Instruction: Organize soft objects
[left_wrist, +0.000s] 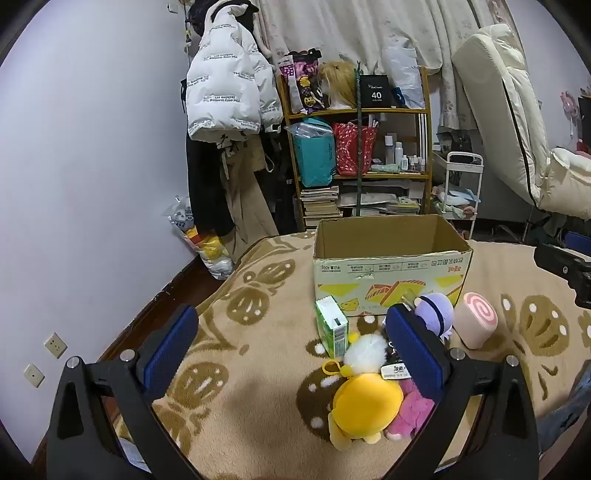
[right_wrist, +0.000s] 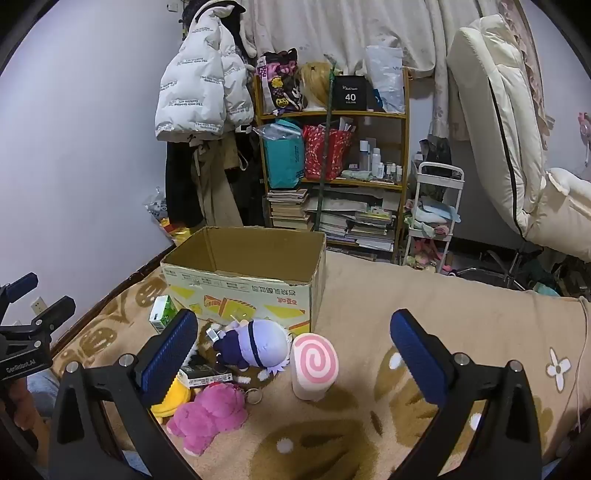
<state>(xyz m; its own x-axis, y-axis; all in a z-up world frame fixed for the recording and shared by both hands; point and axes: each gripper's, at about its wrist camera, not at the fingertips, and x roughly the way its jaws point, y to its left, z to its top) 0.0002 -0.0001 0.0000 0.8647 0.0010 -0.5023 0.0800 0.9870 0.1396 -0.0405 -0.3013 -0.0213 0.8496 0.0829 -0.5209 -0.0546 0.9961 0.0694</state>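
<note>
An open cardboard box (left_wrist: 391, 266) (right_wrist: 243, 284) stands on the beige blanket. In front of it lie a yellow plush (left_wrist: 364, 404) (right_wrist: 171, 400), a white fluffy toy (left_wrist: 367, 349), a pink plush (left_wrist: 410, 410) (right_wrist: 208, 415), a purple-haired doll (left_wrist: 434, 312) (right_wrist: 255, 343), a pink swirl roll cushion (left_wrist: 476, 319) (right_wrist: 314, 365) and a green tissue pack (left_wrist: 331, 326) (right_wrist: 162, 314). My left gripper (left_wrist: 293, 341) is open and empty, above the blanket left of the toys. My right gripper (right_wrist: 293, 345) is open and empty, over the doll and roll.
A wooden shelf (left_wrist: 354, 147) with bags and books stands behind the bed. Coats (left_wrist: 229, 92) hang at the wall. A white cart (right_wrist: 436, 206) and a folded mattress (right_wrist: 502, 122) are at the right. The bed's left edge (left_wrist: 177, 288) drops off to the floor.
</note>
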